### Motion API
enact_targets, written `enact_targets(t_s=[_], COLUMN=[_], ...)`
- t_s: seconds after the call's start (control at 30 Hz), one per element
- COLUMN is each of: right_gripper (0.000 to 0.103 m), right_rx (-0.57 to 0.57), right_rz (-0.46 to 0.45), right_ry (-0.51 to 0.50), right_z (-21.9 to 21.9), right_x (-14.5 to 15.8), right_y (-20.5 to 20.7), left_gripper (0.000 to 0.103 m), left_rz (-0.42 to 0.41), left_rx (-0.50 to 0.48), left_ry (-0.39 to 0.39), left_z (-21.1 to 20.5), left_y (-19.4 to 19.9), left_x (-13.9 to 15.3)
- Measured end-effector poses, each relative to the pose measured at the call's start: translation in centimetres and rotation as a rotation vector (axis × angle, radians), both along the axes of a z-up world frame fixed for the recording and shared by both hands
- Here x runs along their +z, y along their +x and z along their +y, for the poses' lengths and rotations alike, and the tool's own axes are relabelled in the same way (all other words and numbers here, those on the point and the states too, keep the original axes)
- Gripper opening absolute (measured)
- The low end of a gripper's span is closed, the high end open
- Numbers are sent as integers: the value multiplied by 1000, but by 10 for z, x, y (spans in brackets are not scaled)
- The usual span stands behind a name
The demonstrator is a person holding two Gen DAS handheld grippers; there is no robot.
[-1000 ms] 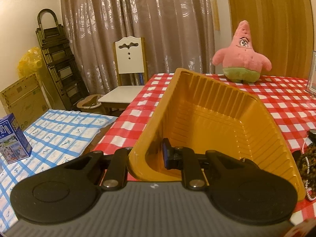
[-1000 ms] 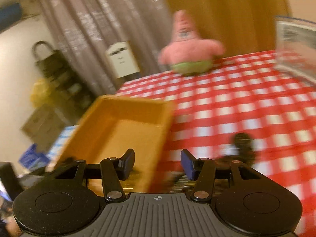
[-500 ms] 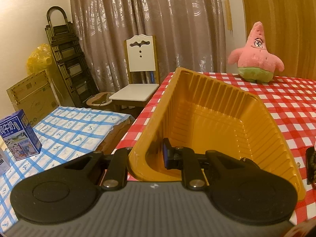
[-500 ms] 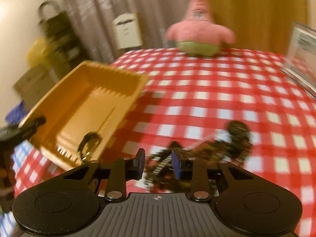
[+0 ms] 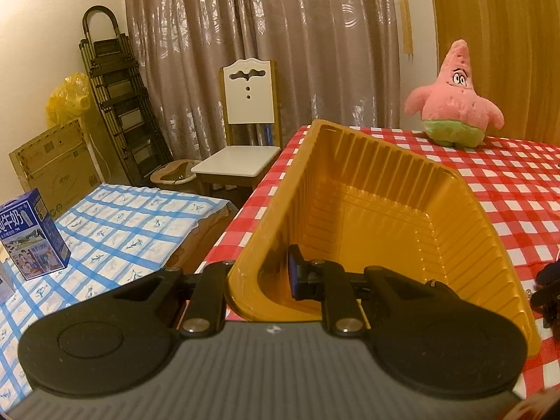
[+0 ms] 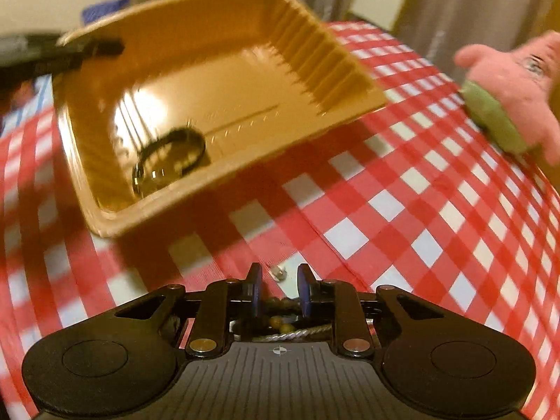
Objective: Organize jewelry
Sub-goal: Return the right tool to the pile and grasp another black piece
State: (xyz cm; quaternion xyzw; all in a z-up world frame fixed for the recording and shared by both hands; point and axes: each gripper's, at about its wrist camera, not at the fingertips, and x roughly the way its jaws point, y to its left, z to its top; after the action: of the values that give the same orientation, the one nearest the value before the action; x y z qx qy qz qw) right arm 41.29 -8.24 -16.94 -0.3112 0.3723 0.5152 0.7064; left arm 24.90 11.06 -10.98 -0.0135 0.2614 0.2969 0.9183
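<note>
while both grippers work over the red-checked surface (image 6: 437, 210), labels read as follows.
left gripper (image 5: 260, 276): jaws clamped shut on near wall of yellow tray (image 5: 385, 210); one finger outside the wall, the other inside w/ its blue pad against it.
yellow tray: ribbed plastic, tilted up at the gripped end in left view; sits at surface's left edge; right view shows left gripper's finger (image 6: 101, 47) on its far rim.
bangle (image 6: 169, 159): dark ring lying inside tray, in the corner nearest right cam; only item seen in tray.
right gripper (image 6: 279, 288): pointing steeply down at surface, just beside tray; jaws closing, gap narrow; blue pads not seen pressing on anything.
beaded strand (image 6: 280, 318): brownish beads + pale twisted cord low between right gripper's fingers, close to cam; grip not confirmed, partly hidden by fingers.
small stud (image 6: 279, 273): tiny pale metal piece on surface just ahead of right fingertips, apart from tray.
dark jewelry pile (image 5: 546, 290): at right edge of left view, on surface, beside tray; detail too dim to tell.
pink plush star (image 5: 453, 105): upright at far side of surface, well apart from tray.
bkgd: white chair (image 5: 245, 140) by curtains (image 5: 262, 35); blue-checked cloth (image 5: 122, 227) w/ milk carton (image 5: 31, 234) to left.
</note>
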Motion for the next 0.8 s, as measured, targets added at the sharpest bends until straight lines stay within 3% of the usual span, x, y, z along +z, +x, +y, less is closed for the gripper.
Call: enact_targets(t_s=[0.17, 0.33, 0.53, 0.67, 0.8], right_gripper=[21, 9, 8, 8, 8], right_rx=[45, 61, 26, -38, -120], right_rz=[12, 25, 21, 28, 82], right_ry=[-35, -26, -6, 75, 234], right_z=[7, 7, 5, -3, -11], right_x=[-8, -7, -5, 11, 43], right_y=[12, 11, 7, 2, -6], left_gripper=[17, 17, 17, 17, 17], left_rz=[3, 4, 4, 4, 4], left_rx=[1, 3, 3, 5, 4], left_ry=[-5, -7, -7, -9, -8], left_z=[1, 2, 3, 3, 3], left_y=[1, 1, 1, 1, 0], left_x=[1, 1, 1, 1, 0])
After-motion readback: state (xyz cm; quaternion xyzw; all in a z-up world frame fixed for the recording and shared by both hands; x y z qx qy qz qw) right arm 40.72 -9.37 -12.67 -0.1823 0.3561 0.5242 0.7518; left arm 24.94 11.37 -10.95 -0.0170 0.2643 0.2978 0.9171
